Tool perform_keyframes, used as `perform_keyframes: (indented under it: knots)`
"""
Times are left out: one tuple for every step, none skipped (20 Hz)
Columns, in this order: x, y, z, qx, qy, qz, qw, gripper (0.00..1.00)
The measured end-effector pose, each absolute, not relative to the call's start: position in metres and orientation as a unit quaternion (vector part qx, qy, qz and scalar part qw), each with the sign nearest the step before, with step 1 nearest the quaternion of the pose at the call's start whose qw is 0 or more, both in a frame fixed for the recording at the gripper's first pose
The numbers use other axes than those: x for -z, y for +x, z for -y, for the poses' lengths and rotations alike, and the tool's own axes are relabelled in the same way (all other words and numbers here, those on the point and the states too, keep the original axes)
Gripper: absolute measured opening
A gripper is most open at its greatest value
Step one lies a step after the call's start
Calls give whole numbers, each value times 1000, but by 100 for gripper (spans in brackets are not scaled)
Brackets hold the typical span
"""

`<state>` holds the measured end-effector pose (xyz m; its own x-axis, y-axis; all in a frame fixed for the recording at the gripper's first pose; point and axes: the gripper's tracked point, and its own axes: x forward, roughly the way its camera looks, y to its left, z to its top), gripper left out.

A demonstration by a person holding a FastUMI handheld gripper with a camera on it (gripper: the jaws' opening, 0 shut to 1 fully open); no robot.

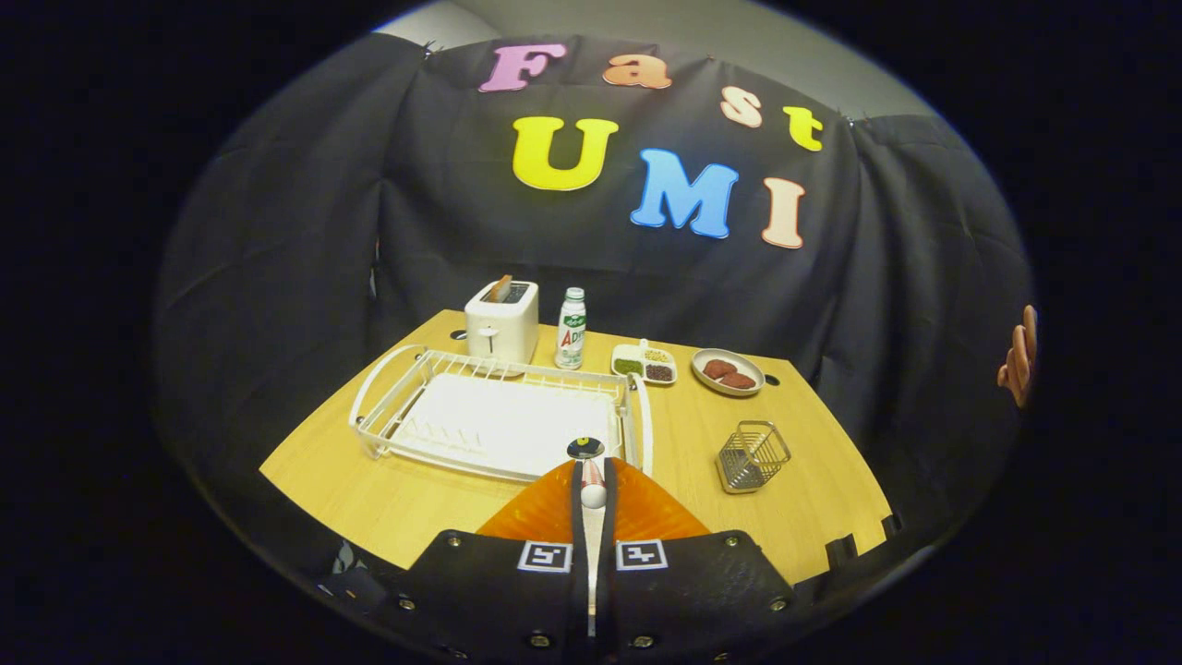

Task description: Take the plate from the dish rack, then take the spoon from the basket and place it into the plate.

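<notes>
An orange ribbed plate (540,513) lies on the wooden table (369,499), just in front of the white wire dish rack (503,420) and directly under my fingers. My gripper (591,489) is shut on the spoon (587,462). The spoon's handle runs up between the two fingers, and its dark round end pokes out beyond the tips, above the plate's far edge. I cannot tell whether the spoon touches the plate. The small wire basket (753,455) stands to the right of the plate and looks empty.
Along the table's back stand a white toaster (501,321), a small bottle (572,329), a divided dish of seeds (644,364) and a small plate with brown pieces (728,371). A person's hand (1019,356) shows at the far right, beside the cloth wall.
</notes>
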<state>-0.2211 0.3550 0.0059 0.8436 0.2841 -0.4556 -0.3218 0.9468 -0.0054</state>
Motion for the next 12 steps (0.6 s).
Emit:
perform_keyframes:
  knots:
    - [-2,-229,-358,-168,-45,-233,957,3]
    - [4,-235,-359,-176,-50,-236,954,3]
    - [9,-240,-360,-182,-53,-240,952,3]
    - [15,-245,-361,-187,-56,-243,950,3]
    - [21,-249,-360,-190,-58,-248,948,3]
    - [28,-251,-360,-191,-58,-253,947,3]
    - [35,-252,-360,-192,-58,-259,945,3]
    - [43,-253,-358,-191,-56,-265,943,3]
    - [48,-252,-356,-187,-56,-270,943,3]
    - [54,-251,-353,-181,-55,-273,943,3]
    - [59,-249,-349,-174,-54,-277,943,3]
    - [64,-245,-348,-168,-53,-280,944,3]
